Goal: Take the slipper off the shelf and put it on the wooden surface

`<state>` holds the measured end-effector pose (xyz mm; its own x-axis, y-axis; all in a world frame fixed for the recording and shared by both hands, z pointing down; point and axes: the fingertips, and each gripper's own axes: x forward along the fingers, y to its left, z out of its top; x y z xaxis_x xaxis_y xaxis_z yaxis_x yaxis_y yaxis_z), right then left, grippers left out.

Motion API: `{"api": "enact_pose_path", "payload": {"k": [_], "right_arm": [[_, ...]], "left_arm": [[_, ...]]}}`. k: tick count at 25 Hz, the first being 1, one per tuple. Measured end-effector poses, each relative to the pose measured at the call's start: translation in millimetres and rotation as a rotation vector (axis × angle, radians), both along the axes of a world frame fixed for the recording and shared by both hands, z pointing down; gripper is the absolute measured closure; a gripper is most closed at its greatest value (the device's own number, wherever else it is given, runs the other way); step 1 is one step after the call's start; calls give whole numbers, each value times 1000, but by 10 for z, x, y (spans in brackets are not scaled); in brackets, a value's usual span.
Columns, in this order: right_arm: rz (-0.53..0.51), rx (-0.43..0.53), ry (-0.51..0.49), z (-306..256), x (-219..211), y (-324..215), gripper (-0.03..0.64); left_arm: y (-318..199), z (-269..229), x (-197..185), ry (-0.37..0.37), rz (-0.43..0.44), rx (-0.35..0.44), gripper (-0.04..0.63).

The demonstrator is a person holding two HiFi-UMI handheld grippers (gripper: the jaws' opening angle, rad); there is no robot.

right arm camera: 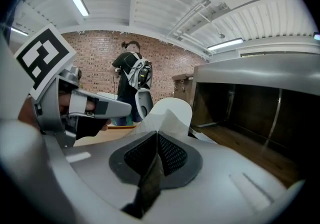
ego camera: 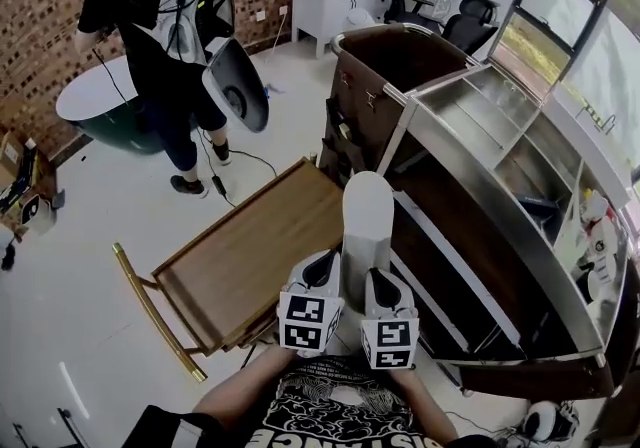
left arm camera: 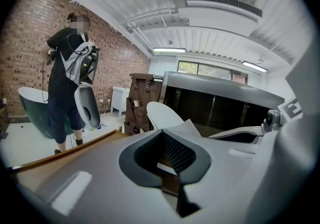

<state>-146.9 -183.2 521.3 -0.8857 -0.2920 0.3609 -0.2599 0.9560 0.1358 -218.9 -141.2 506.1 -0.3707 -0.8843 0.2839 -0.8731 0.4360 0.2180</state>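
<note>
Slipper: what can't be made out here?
- Heel end of slipper: head view, covered by left gripper and right gripper.
- Slipper underside: faces away in every view.
- Gap between slipper and wooden surface: head view looks steeply down; gripper views blocked by their own bodies.

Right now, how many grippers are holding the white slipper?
2. The left gripper is shut on the near end of the white slipper from the left, the right gripper from the right. Both grips show plainly in the gripper views.
</note>
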Motion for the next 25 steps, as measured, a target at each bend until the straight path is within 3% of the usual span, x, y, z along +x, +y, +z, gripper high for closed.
{"api": "enact_pose_path", "payload": {"k": [13, 25], "right_arm": [[-215, -4, 49, 175, -662, 336, 604], [-372, -18, 117, 503, -1165, 159, 605]], "left_arm": [[530, 34, -540, 15, -211, -17, 591], [534, 109, -883, 31, -363, -64, 591]]}}
